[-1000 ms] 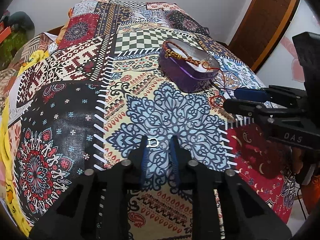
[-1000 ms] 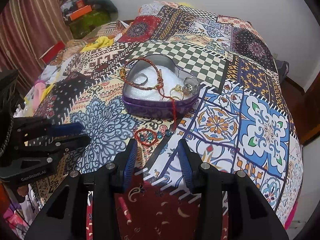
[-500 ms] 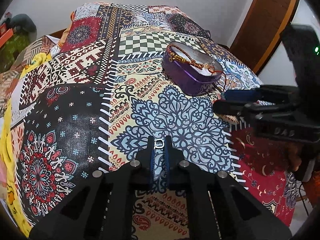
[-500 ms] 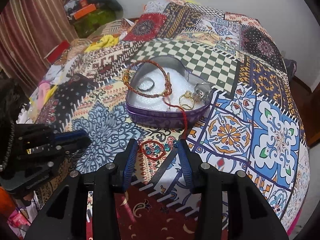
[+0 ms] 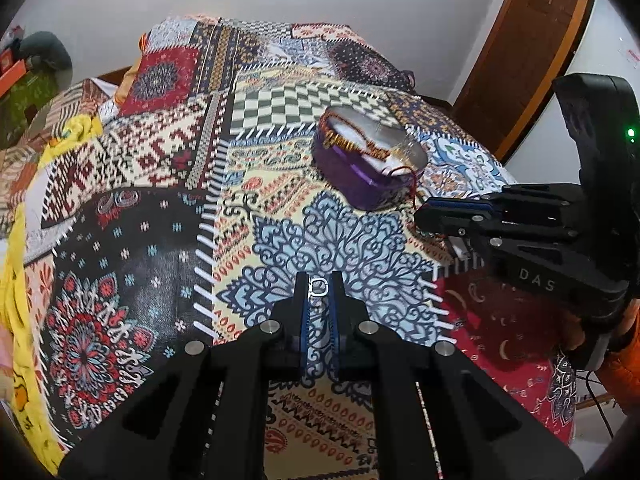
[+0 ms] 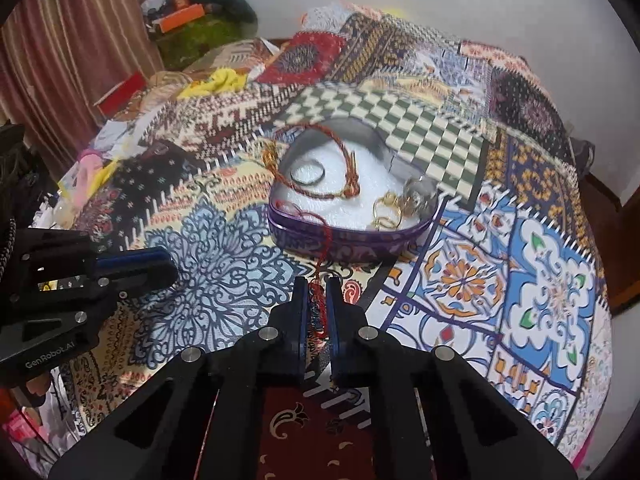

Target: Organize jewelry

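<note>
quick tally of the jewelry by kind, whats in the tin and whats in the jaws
Rings: 4 — dark ring, two gold rings and clear-stone ring in the purple tin; small silver ring in the left gripper
Bracelets: 2 — braided bracelet over the tin rim; red bracelet in the right gripper
Total: 6

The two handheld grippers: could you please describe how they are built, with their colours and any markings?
Both are matte black with angular, cut-out bodies, round silver bolt heads and blue pads lining the fingers. The left gripper reads "GenRobot.AI" in pale letters, seen from the right wrist view. The right gripper reads "DAS", and a small green light glows on the black block above it. An orange sleeve shows beside its handle.
</note>
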`<state>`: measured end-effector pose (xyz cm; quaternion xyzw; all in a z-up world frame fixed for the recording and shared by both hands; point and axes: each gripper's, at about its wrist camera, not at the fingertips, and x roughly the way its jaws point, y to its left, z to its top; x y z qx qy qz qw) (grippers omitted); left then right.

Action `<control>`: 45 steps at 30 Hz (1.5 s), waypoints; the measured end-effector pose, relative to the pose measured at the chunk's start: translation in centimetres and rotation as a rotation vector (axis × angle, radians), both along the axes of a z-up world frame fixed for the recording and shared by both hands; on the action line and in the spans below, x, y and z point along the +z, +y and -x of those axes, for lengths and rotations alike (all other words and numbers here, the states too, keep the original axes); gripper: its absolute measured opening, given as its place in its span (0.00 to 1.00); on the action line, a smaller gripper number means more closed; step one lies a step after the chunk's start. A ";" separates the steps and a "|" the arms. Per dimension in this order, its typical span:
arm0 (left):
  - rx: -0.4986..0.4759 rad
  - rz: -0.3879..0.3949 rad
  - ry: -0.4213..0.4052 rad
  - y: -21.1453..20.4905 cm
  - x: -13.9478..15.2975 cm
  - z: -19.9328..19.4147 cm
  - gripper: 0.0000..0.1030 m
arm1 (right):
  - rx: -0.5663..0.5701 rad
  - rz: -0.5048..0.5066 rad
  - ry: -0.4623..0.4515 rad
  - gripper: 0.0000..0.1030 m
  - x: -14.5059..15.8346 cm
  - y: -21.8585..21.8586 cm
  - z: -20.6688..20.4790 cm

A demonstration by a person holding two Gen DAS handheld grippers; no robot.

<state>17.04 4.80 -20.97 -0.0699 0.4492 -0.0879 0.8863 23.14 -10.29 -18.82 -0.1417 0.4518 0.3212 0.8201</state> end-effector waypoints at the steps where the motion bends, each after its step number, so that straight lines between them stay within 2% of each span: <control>1: 0.000 -0.003 -0.009 -0.1 0.4 0.0 0.07 | 0.001 -0.004 -0.009 0.08 0.3 -0.1 0.2; 9: 0.018 -0.016 -0.062 0.1 2.9 0.2 0.07 | -0.009 -0.034 -0.033 0.08 1.6 -0.9 0.9; 21: 0.055 -0.041 -0.159 0.8 6.7 -1.4 0.07 | -0.050 -0.126 -0.113 0.08 5.8 -2.5 0.8; 33: 0.035 -0.020 -0.195 -0.4 7.7 -4.0 0.07 | -0.076 -0.190 -0.171 0.08 8.3 -2.4 -0.8; 45: -0.032 0.011 -0.165 -2.6 6.4 -7.6 0.07 | -0.087 -0.208 -0.132 0.08 7.0 -1.5 -3.9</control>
